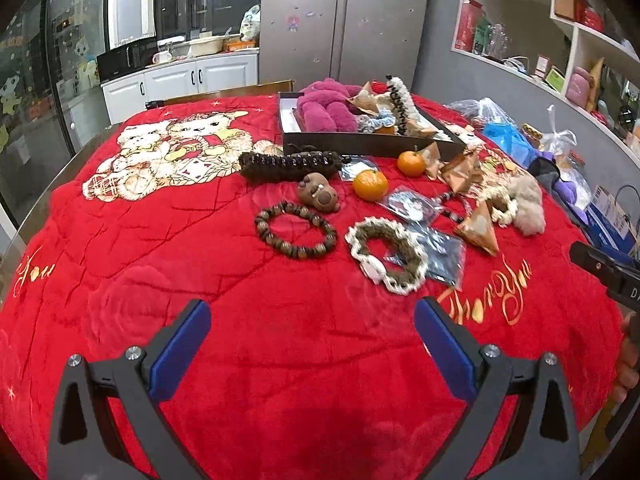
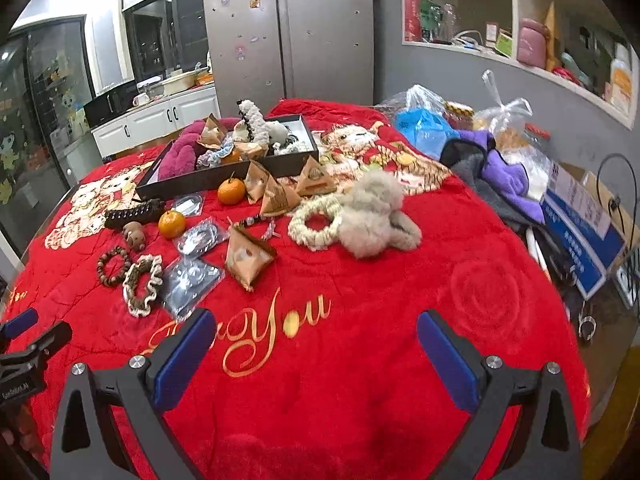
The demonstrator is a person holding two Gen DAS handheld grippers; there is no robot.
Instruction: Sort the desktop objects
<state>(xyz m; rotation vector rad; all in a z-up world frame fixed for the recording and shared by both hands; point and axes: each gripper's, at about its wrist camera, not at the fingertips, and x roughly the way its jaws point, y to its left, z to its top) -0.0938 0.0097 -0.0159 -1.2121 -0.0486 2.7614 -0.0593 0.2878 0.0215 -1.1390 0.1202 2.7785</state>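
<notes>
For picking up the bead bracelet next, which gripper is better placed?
Left. The bead bracelet lies almost straight ahead of the open left gripper. From the right gripper, also open, it sits far off to the left, beyond the scrunchie.

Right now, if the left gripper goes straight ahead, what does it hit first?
Bare red blanket first, then likely the bead bracelet or the scrunchie beside it. Left gripper is open and empty; depth is unclear.

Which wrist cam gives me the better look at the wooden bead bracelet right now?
The left wrist view: the bead bracelet lies near centre, whole, with single beads distinct. In the right wrist view it sits far left, small and distorted, beside the frilly scrunchie.
</notes>
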